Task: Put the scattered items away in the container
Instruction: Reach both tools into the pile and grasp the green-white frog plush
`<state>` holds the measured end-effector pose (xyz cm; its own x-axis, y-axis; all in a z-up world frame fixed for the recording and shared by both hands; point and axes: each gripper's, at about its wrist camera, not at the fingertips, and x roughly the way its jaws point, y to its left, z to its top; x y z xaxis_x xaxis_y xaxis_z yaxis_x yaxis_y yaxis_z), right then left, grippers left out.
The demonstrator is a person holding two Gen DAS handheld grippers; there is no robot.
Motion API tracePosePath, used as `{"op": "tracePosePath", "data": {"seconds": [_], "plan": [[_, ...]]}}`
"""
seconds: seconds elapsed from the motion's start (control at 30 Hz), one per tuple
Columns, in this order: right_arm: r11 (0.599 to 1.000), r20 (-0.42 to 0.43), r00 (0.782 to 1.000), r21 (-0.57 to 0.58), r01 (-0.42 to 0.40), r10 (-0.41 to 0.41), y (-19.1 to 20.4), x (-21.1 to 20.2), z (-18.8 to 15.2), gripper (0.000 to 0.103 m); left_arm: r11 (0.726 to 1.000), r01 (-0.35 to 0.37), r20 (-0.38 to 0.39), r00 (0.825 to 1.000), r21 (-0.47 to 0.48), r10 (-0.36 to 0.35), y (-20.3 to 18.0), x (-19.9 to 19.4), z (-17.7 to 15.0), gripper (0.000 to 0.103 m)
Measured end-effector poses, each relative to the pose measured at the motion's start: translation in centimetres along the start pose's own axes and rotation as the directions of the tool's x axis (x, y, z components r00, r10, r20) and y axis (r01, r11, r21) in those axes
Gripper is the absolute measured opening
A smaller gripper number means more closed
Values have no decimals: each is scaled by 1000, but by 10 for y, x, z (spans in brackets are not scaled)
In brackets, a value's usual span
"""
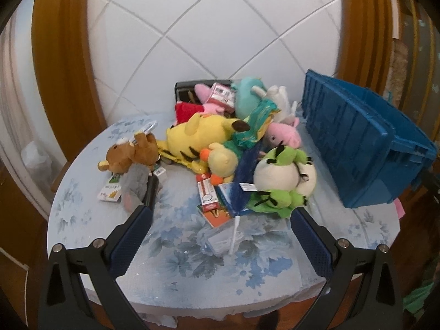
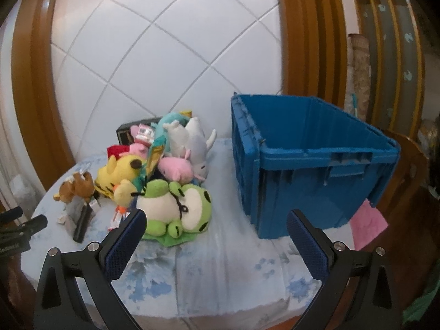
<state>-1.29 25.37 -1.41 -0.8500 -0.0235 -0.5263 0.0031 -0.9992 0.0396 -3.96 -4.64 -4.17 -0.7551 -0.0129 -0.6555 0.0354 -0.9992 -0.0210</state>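
Note:
A pile of plush toys lies on a round table with a blue floral cloth (image 1: 192,261): a green frog (image 1: 283,181) (image 2: 178,206), a yellow striped plush (image 1: 198,134) (image 2: 118,170), a pink pig (image 1: 283,134) (image 2: 176,167), a brown bear (image 1: 129,154) (image 2: 75,187), a grey plush (image 1: 134,187), and small boxes and cards (image 1: 209,195). An empty blue crate (image 2: 310,170) (image 1: 357,143) stands to the right of the pile. My left gripper (image 1: 220,220) is open and empty, just short of the pile. My right gripper (image 2: 217,220) is open and empty, between frog and crate.
A white tiled wall (image 2: 165,55) and wooden frames (image 2: 310,41) stand behind the table. A dark box (image 1: 187,90) sits at the back of the pile. A pink cloth (image 2: 368,222) lies by the crate. The left gripper's body (image 2: 16,231) shows at the left edge.

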Motion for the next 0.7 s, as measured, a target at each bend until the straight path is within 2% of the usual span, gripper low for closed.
{"op": "tracePosePath", "data": {"seconds": [0.1,0.23,0.33,0.53,0.67,0.7], "plan": [[1000,-26,999,-21,-22,21,2,25,3,103,999,-36,-39,999,-29,35,5,26,1,103],[993,-60,993,-54,-104,101,10,75,20,103,992,-113,-117,988,-60,106,10,72,10,103],[982,-74,983,-80,-172,166,18,109,33,103,986,-147,-142,981,-75,135,11,94,18,103],[956,-166,954,-118,-269,248,34,178,40,103,985,-163,-191,970,-62,148,-11,134,25,103],[945,-232,935,-128,-301,267,43,211,34,103,992,-127,-209,971,-20,120,-33,161,26,103],[941,-251,929,-133,-311,272,46,218,31,99,993,-117,-220,969,-12,111,-39,168,26,99]]}}
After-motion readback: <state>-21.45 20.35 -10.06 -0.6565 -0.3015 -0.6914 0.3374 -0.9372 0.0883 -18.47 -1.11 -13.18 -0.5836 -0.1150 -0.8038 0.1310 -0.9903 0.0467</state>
